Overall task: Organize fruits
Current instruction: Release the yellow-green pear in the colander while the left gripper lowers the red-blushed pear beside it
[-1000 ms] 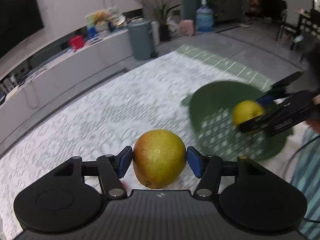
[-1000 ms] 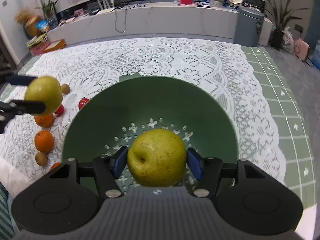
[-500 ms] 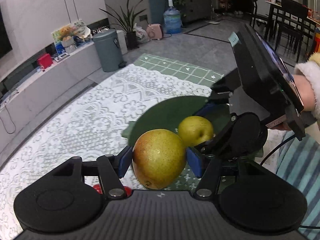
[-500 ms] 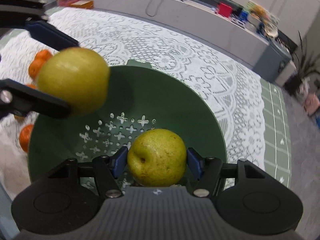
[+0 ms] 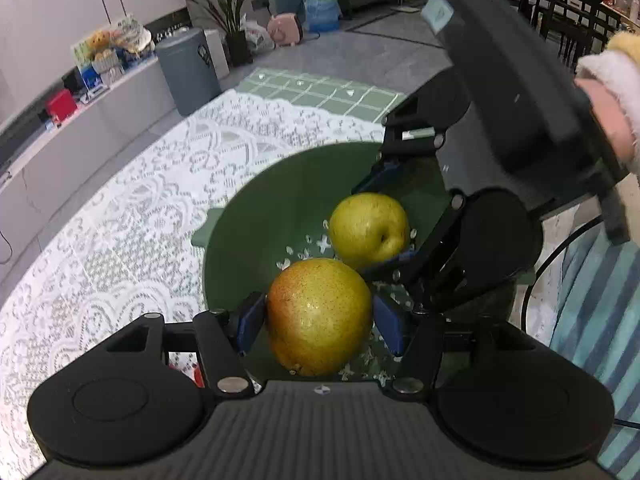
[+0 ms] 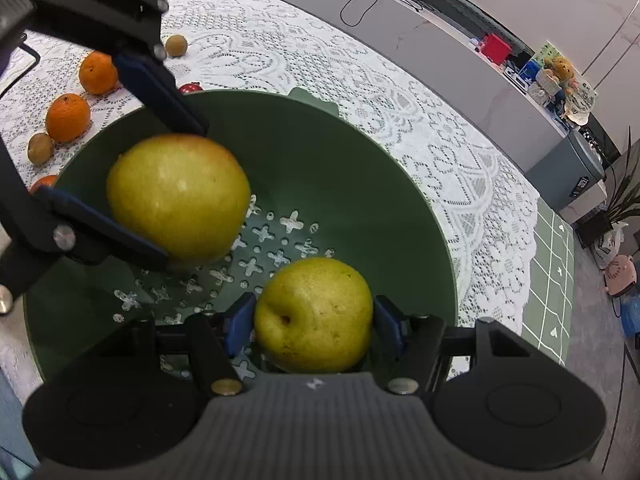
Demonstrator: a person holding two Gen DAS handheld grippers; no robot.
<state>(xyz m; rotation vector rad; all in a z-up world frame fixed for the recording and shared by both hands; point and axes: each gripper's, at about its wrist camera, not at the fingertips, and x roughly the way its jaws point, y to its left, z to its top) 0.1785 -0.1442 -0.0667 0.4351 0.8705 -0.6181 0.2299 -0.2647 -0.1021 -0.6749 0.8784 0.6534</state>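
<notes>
My left gripper [image 5: 318, 322] is shut on a yellow-orange pear [image 5: 319, 316] and holds it inside the green perforated bowl [image 5: 256, 216]. My right gripper [image 6: 314, 322] is shut on a yellow-green pear [image 6: 314, 314], also inside the bowl [image 6: 360, 168]. Each view shows the other gripper: the right gripper [image 5: 384, 220] with its pear [image 5: 368, 230] in the left wrist view, the left gripper [image 6: 132, 176] with its pear [image 6: 178, 196] in the right wrist view. Both pears hang just above the bowl's floor, close together.
Several oranges [image 6: 67, 117], small brown fruits [image 6: 39, 148] and a red fruit [image 6: 189, 88] lie on the lace tablecloth [image 6: 360, 80] left of the bowl. A grey bin [image 5: 188, 70] and a low white cabinet [image 5: 80, 120] stand beyond the table.
Both grippers have moved lower into the bowl with their pears and come closer together. Both stay shut on their fruit.
</notes>
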